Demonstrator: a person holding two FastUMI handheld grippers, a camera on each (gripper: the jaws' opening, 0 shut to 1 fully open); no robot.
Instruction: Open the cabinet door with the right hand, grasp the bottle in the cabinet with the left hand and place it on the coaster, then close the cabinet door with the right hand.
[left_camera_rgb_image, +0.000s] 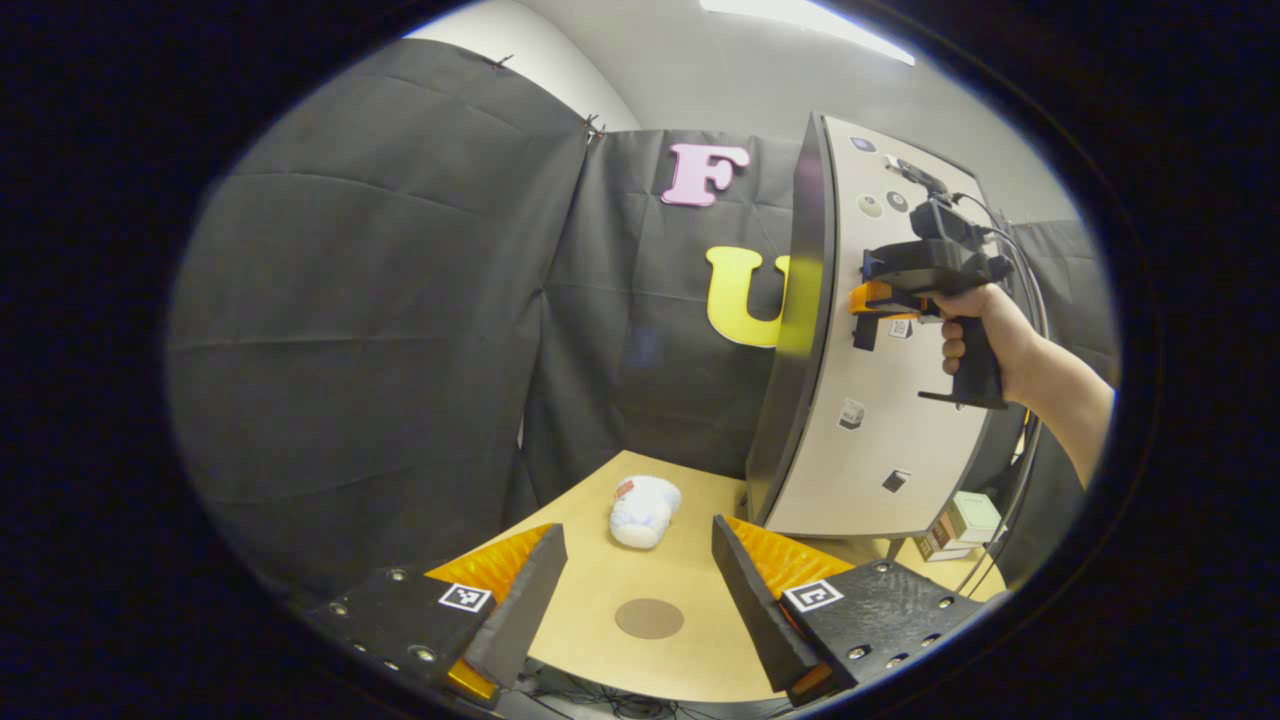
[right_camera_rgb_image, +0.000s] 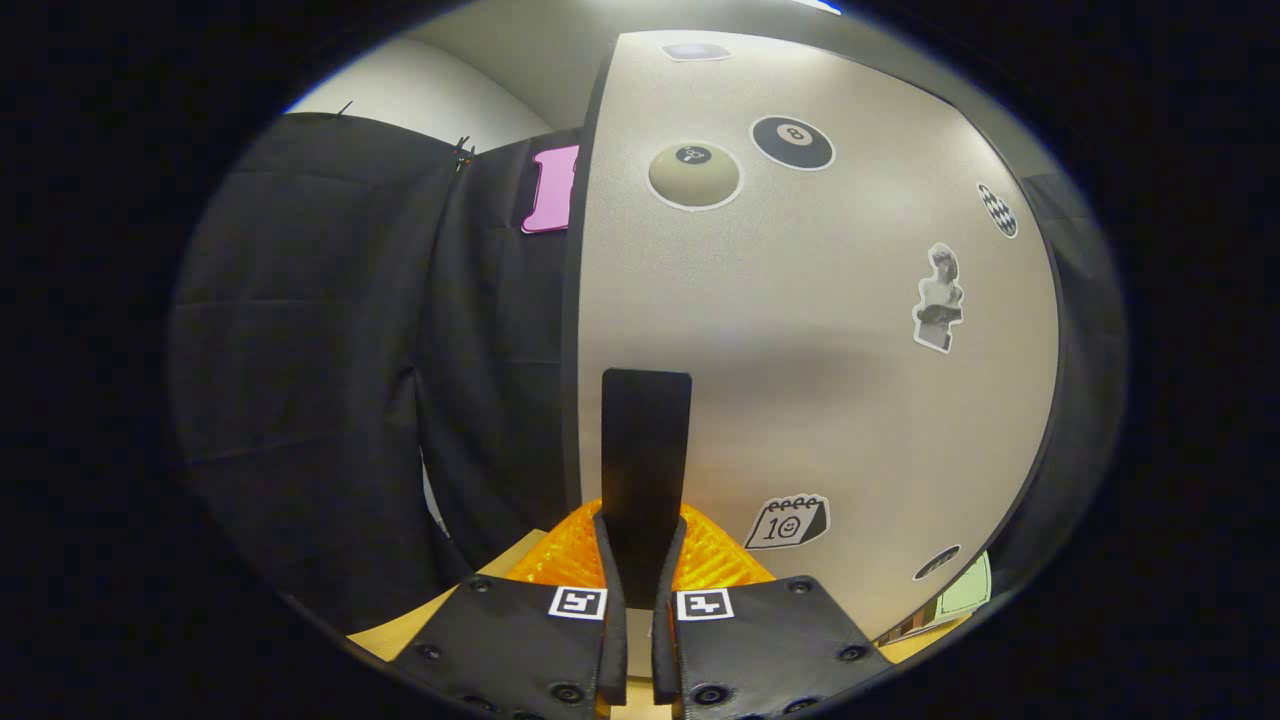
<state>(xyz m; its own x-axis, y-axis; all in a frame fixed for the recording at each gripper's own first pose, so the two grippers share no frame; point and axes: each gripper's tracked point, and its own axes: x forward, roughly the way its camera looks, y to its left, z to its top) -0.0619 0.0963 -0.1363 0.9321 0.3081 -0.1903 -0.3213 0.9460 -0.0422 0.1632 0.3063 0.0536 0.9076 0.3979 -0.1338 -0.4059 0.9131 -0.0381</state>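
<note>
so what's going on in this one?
A person is working a cabinet with two handheld grippers. The right gripper is shut on the dark handle of the cabinet door, and the door's edge stands out toward the camera. The left gripper hangs open over the table. A white bottle lies on its side there, behind the round coaster, not on it.

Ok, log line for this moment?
right gripper: shut on door handle | left gripper: open | bottle: lying on table, off coaster
</note>
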